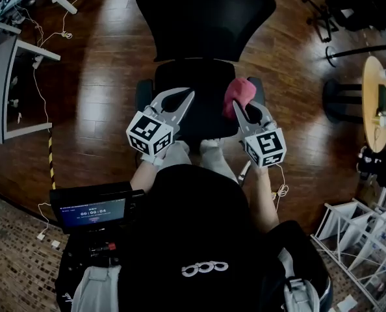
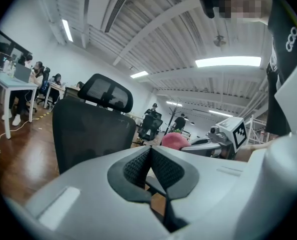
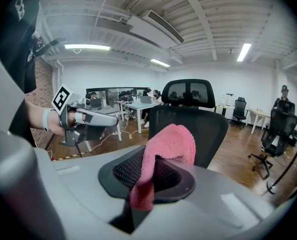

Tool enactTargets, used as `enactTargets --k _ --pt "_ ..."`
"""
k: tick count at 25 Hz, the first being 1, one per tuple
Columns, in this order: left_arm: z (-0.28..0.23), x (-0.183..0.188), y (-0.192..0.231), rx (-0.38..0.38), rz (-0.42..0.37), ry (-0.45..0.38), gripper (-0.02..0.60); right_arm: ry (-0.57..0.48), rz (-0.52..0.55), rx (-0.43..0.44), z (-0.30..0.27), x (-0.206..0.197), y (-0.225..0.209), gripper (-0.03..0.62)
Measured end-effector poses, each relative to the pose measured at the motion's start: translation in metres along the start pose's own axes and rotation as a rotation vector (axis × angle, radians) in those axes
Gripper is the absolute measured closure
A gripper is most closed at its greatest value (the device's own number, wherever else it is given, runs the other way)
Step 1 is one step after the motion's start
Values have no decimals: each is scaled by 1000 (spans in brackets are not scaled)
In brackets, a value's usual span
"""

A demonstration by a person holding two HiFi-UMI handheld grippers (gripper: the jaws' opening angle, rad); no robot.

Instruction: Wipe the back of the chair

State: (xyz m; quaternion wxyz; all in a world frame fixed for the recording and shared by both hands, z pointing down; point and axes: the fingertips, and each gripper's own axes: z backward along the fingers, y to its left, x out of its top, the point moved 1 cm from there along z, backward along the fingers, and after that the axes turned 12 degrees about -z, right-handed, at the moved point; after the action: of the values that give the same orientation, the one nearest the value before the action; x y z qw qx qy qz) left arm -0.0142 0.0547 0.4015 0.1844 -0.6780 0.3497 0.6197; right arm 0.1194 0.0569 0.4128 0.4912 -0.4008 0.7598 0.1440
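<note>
Now right hand-held gripper (image 1: 237, 109) clamps the pink cloth (image 1: 240, 91) toward the chair back (image 1: 206, 18), ready to wipe; left hand-held gripper (image 1: 188, 97) closed, empty.

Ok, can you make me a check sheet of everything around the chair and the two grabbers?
Surface: wooden floor, brown and shiny.
Job's things: black chair straight ahead, backrest upright; pink cloth held short of it.
Clutter: nothing seen on the chair.
Grippers: left gripper shut, empty; right gripper shut on the pink cloth.
Cables: white cables trail over the floor near the desk.
Surroundings: round table, white rack, people at desks.
</note>
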Motion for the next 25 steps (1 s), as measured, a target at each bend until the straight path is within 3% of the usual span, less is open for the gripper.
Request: enactTargets --k 6,15,25 --pt "-8 -5 4 63 55 -4 589 -7 19 98 -39 14 -13 556" --pt "4 -3 12 134 55 -26 589 31 90 177 -127 39 -17 556" --pt "4 0 45 183 65 -20 589 23 212 256 -256 116 -1 556"
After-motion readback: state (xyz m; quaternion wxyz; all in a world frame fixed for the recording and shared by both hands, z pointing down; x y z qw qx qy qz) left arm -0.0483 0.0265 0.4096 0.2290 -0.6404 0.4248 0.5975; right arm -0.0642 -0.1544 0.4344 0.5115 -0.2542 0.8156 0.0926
